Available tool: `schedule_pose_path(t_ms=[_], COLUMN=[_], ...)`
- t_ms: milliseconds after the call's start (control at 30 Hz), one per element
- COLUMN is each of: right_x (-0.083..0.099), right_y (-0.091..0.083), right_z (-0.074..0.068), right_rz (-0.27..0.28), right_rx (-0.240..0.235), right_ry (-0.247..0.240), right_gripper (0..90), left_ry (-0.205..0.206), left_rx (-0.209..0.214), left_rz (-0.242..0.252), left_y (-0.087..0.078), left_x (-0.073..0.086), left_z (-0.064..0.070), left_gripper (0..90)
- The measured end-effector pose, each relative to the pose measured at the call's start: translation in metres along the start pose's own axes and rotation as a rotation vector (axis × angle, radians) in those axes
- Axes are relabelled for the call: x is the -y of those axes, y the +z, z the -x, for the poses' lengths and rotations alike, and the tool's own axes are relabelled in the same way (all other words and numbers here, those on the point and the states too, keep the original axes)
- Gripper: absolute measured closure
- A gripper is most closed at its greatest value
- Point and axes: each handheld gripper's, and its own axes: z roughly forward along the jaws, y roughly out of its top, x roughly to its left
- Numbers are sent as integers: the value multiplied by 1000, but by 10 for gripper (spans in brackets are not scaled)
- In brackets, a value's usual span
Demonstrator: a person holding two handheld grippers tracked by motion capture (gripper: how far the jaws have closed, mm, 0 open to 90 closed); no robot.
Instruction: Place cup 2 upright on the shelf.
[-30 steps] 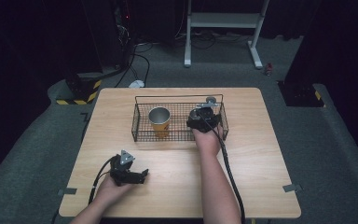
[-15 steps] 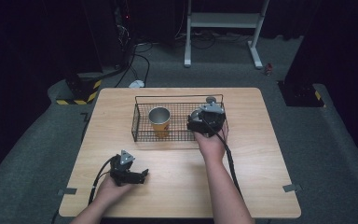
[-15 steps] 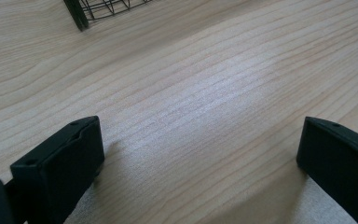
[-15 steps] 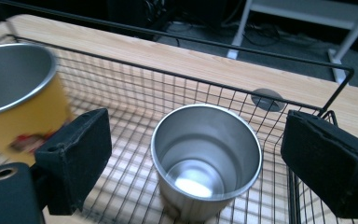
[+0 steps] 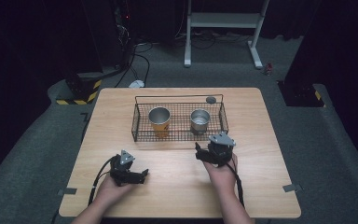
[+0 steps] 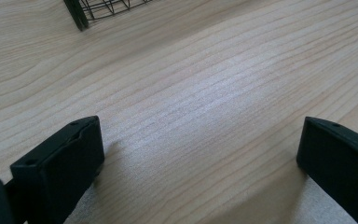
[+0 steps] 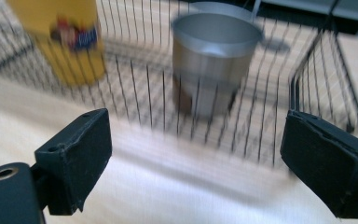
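Pale wood table, grey carpet floor, dark room.

A wire basket sat on the counter's far half, holding a cup at left and a tin at right; both grippers lay nearer.

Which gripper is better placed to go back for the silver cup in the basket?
Right. The right gripper sits open just in front of the wire basket, facing the silver cup; the left gripper lies farther back.
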Motion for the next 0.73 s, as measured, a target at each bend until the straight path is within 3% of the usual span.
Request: schedule_pose_path(t_ms=[267, 500, 733], right_x=[45, 55, 55], right_y=[-5, -3, -2], right_z=[1, 6, 6], right_rz=[-112, -164, -170], right_rx=[38, 46, 48], right_ry=[-14, -26, -29], right_gripper=[91, 91, 98], left_ry=[0, 1, -5], left_rx=[0, -2, -7], left_rz=[0, -1, -1], left_y=[0, 0, -1], left_x=[0, 0, 1], left_z=[0, 0, 0], left_gripper=[10, 10, 10])
